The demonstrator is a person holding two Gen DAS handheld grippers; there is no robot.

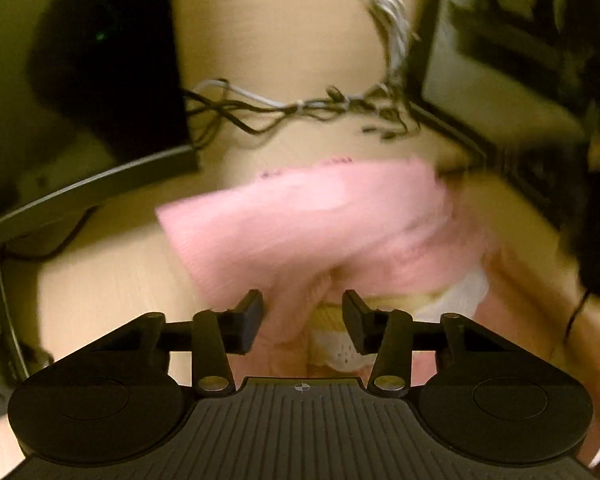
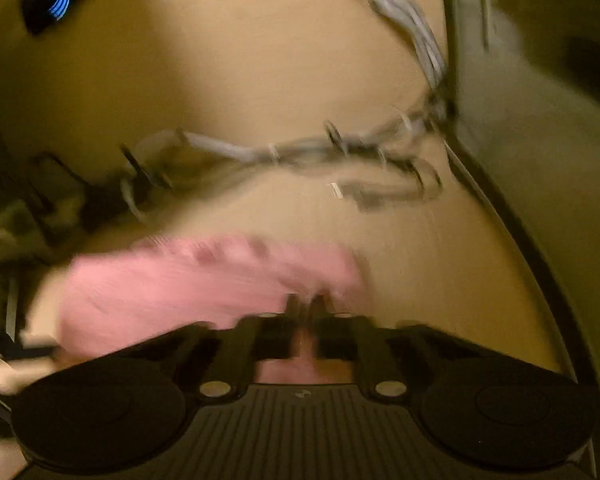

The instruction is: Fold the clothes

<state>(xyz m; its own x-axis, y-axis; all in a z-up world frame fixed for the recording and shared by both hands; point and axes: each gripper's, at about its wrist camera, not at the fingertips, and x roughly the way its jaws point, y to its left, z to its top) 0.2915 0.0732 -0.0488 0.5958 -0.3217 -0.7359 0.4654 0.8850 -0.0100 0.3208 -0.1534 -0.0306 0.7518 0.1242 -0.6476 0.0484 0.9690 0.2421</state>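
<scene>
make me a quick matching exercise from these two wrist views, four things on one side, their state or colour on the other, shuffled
Things:
1. left hand-held gripper
2. right hand-held gripper
3. knit garment
4. cable bundle

States:
a. pink, bunched on the desk
b. jaws nearly closed, pinching pink fabric
c. lying across the desk behind the garment
d. jaws apart, over the fabric

Pairs: 1-d, 2-b, 3-a, 4-c

pink ribbed garment [image 1: 300, 220] with yellow and white trim; light wood-grain table [image 1: 268, 40]; black and white cables [image 1: 292, 110]; black grippers.
</scene>
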